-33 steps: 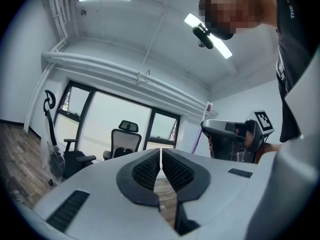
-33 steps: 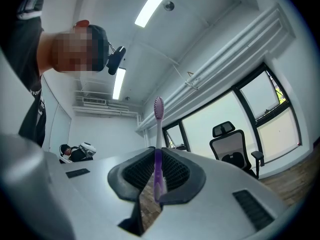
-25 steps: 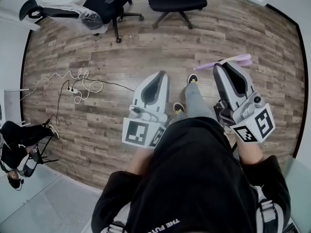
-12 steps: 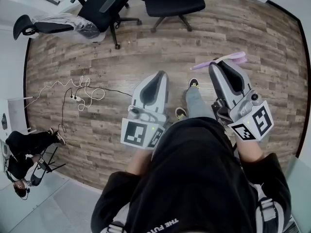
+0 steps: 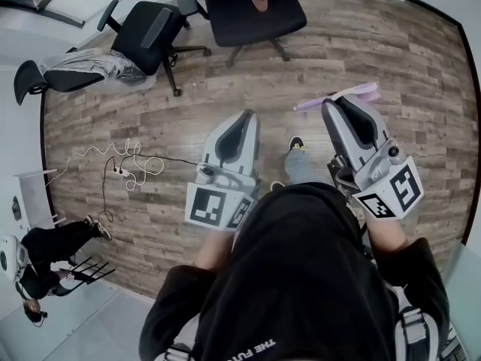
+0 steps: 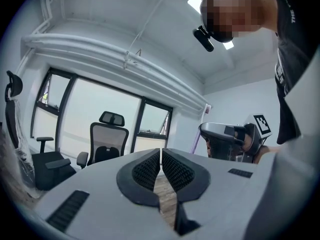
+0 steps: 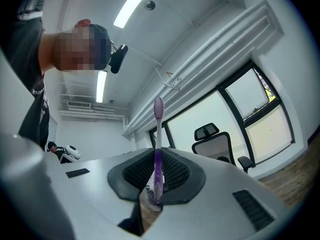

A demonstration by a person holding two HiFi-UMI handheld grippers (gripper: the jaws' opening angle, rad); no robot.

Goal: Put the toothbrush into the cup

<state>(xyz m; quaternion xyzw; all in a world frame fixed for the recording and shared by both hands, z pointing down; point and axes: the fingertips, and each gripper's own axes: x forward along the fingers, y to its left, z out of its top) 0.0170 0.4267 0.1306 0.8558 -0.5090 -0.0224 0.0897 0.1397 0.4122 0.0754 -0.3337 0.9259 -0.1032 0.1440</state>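
A purple toothbrush (image 5: 338, 96) lies crosswise in my right gripper (image 5: 336, 102), which is shut on its handle. In the right gripper view the toothbrush (image 7: 158, 149) stands upright between the ribbed pads (image 7: 172, 171), bristle head on top. A small pinkish cup (image 5: 259, 1) stands on the seat of a black office chair (image 5: 225, 13) at the top of the head view, well ahead of both grippers. My left gripper (image 5: 246, 117) is shut with nothing in it, and its pads (image 6: 147, 168) almost touch. The left gripper view also shows the right gripper (image 6: 225, 134) to its right.
A second office chair (image 5: 150, 28) with a grey garment (image 5: 83, 66) draped beside it stands at the upper left. A power strip with a white cable (image 5: 124, 164) lies on the wood floor. Another person (image 5: 45, 250) is at the left edge. My own feet (image 5: 297, 145) are below the grippers.
The chairs and the cup have slid down the head view, nearer to me. Both grippers hold the same pose, and the toothbrush stays in the right one.
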